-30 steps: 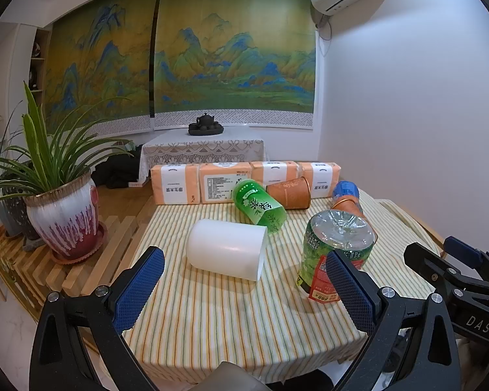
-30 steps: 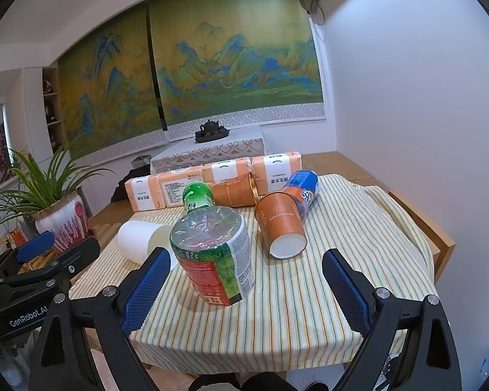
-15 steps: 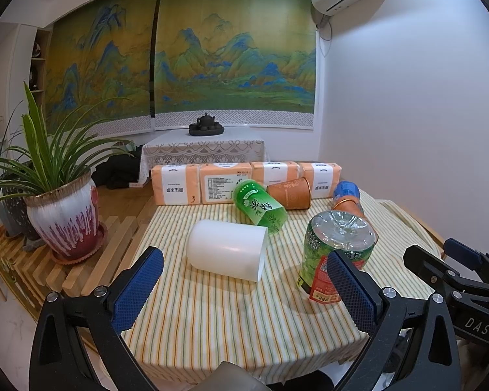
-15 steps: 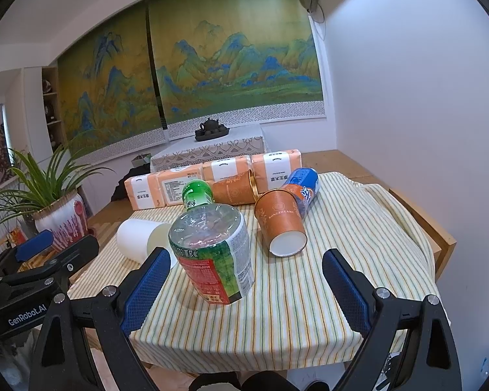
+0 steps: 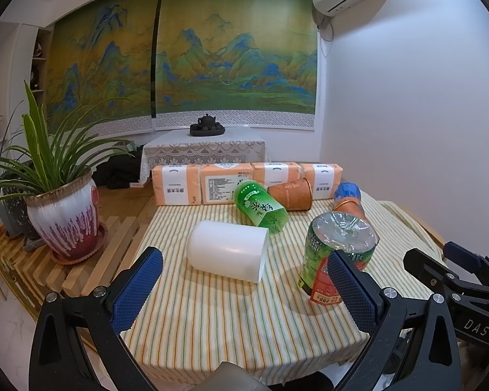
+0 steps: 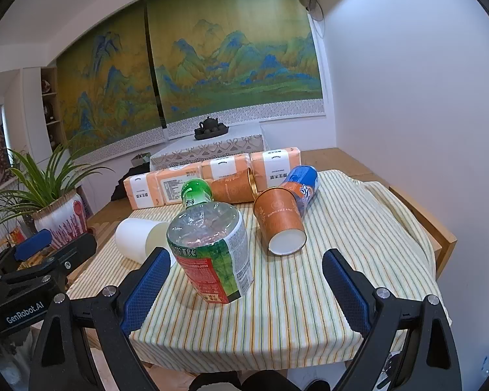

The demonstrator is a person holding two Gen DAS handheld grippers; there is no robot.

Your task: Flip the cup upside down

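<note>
Left wrist view.
- Left hand-held gripper: jaws spread wide, nothing between them, held back from the near edge of the counter, which carries a striped cloth.
- White cup: lying on its side near the middle of the cloth, open mouth turned right. It sits ahead of the gap between the jaws and apart from the other items.
- Green bottle: on its side, clear base facing the camera, just right of the white cup.
- Green can: on its side behind the white cup.
- 1 orange cup: on its side beside a row of 4 orange packs.
- Right hand-held gripper: partly seen at the right edge.

Right wrist view.
- Right hand-held gripper: jaws spread wide, empty, short of the counter edge.
- Orange cup: second of its kind, on its side, white inside facing the camera, leaning against a blue can.
- White cup: partly hidden behind the green bottle.

Handling note, as a judgement: which cup is meant cannot be told; the white one looks the freest. Approach it square, close across the wall near mid-length, lift clear of the cloth, then turn the mouth downward before setting it down. Grip gently, since the thin wall may buckle, and keep off the bottle.
</note>
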